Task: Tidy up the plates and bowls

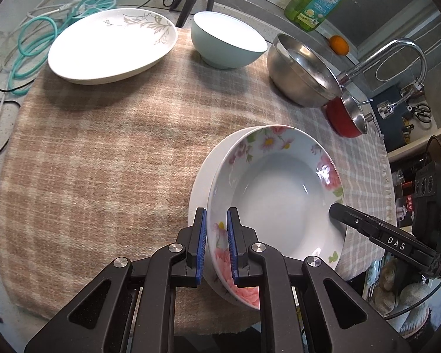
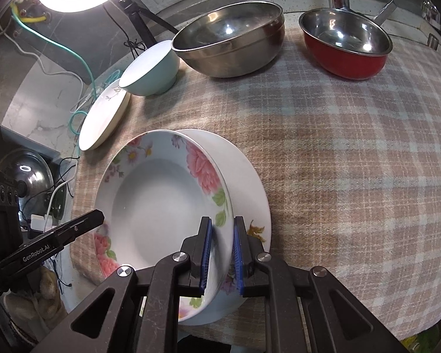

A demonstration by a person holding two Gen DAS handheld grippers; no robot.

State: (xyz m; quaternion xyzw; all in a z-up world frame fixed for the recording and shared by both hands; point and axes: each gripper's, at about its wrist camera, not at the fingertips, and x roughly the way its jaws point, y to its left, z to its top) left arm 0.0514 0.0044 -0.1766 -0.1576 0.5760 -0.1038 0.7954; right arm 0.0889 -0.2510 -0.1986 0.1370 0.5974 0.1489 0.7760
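Tools are both gripping the floral deep plate (image 1: 279,200): the left tool (image 1: 216,244) is pinching its near rim, the right tool (image 2: 222,253) is clamping the opposite rim, jaws narrow on the porcelain; the dish is hanging tilted over a plain white plate (image 2: 250,173) lying on the checked cloth (image 1: 103,161) over the bench; judging by this, the stacking step is in hand; next, the dish wants levelling and centring before both tools let go; the leaf-patterned plate (image 1: 111,44), pale blue bowl (image 1: 227,39), steel bowl (image 2: 229,38) and red pan (image 2: 347,47) are waiting behind.
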